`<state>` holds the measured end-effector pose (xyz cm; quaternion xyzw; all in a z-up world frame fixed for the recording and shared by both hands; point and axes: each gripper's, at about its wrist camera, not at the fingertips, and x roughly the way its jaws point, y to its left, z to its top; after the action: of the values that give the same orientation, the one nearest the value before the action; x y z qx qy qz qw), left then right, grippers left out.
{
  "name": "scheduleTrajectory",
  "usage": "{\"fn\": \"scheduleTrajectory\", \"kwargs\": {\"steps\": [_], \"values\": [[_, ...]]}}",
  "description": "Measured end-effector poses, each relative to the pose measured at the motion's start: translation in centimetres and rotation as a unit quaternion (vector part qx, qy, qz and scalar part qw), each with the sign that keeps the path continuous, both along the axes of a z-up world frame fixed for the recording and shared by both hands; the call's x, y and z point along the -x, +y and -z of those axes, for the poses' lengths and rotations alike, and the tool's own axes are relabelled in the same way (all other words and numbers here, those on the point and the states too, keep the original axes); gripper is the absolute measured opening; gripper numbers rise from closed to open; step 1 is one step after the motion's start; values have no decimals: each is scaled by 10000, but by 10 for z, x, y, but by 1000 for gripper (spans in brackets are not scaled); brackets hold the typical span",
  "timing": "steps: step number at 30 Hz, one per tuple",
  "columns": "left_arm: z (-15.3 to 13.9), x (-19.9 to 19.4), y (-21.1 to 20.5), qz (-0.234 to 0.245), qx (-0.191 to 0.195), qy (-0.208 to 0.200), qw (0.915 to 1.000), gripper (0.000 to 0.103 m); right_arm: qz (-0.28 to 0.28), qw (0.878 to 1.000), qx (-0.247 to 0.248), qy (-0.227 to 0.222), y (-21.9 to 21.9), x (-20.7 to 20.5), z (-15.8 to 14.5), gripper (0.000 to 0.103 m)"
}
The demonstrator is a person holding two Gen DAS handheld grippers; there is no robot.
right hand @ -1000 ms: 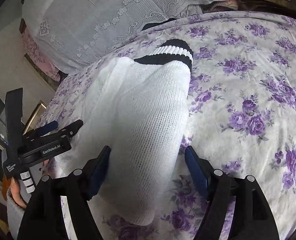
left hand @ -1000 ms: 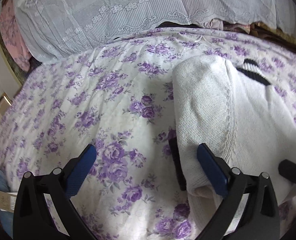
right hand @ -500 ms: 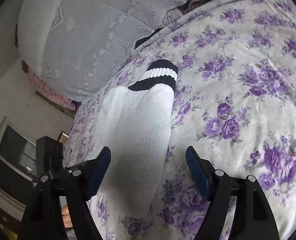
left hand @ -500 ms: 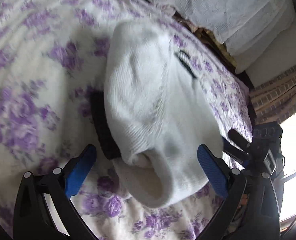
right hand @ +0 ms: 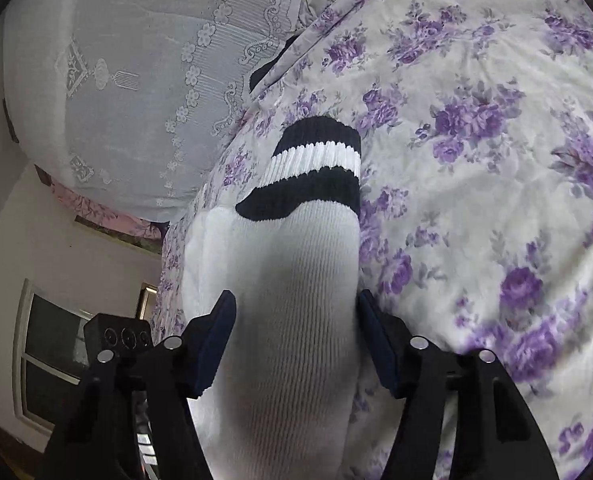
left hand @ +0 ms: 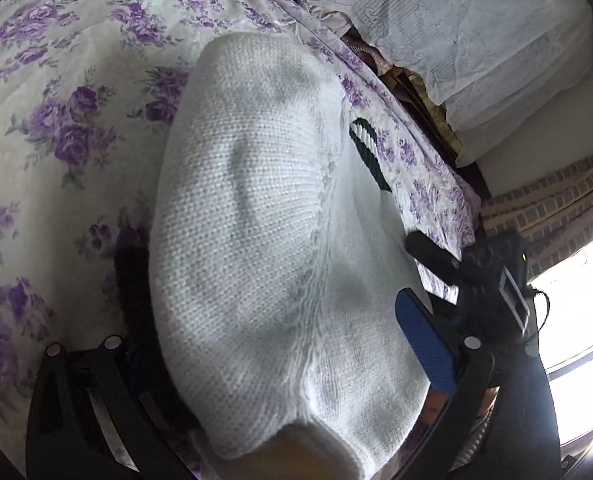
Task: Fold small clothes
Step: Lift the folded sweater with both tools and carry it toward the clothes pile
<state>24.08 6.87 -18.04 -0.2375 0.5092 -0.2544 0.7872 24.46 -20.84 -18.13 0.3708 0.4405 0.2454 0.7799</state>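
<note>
White sock (right hand: 292, 300) with two black cuff bands (right hand: 316, 136) is lying on the purple floral bedspread (right hand: 476, 160), running lengthwise between the right gripper (right hand: 296, 340) jaws. Those jaws have just been closing on it; both blue pads (right hand: 216, 344) are sitting right at the sock's sides, the fabric is bulging up between them, so they are pinching the sock. Cuff is pointing away from the jaws, well ahead of the tips.

Left gripper (left hand: 280, 344) is straddling the sock (left hand: 256, 240) too, at a wide, folded-looking part; the right-hand pad (left hand: 424, 344) is lying against the sock's edge, the other pad is hidden under the fabric (cannot tell if these jaws are gripping or just apart around it). A dark strip (left hand: 132, 280) is showing under the sock at the hidden-pad side, what it is unclear.

Count: one sock visible, two grippers, one lace-covered pile (right hand: 136, 80) beyond the jaws. No containers in view.
</note>
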Motion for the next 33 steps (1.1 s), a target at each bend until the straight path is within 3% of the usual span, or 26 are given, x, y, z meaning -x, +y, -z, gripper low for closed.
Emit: {"fn": "scheduleTrajectory", "kwargs": {"steps": [9, 17, 22, 25, 29, 33], "values": [[-3, 2, -15, -83, -731, -311, 9968, 98, -178, 9978, 487, -411, 13, -2, -1, 58], [-3, 11, -21, 1, -641, -373, 9972, 98, -200, 9978, 473, -419, 15, -3, -2, 58], [3, 0, -6, -150, -213, -307, 9992, 98, -213, 9977, 478, -423, 14, -2, -1, 58], [-2, 7, -11, -200, -489, -440, 9976, 89, -197, 9957, 660, -617, 15, 2, -5, 55], [-14, 16, -9, -182, -348, -753, 9964, 77, -254, 9898, 952, -1033, 21, 13, -19, 52], [-18, 21, -17, -88, -593, -865, 9944, 76, -274, 9893, 957, -1064, 20, 15, -21, 51]]}}
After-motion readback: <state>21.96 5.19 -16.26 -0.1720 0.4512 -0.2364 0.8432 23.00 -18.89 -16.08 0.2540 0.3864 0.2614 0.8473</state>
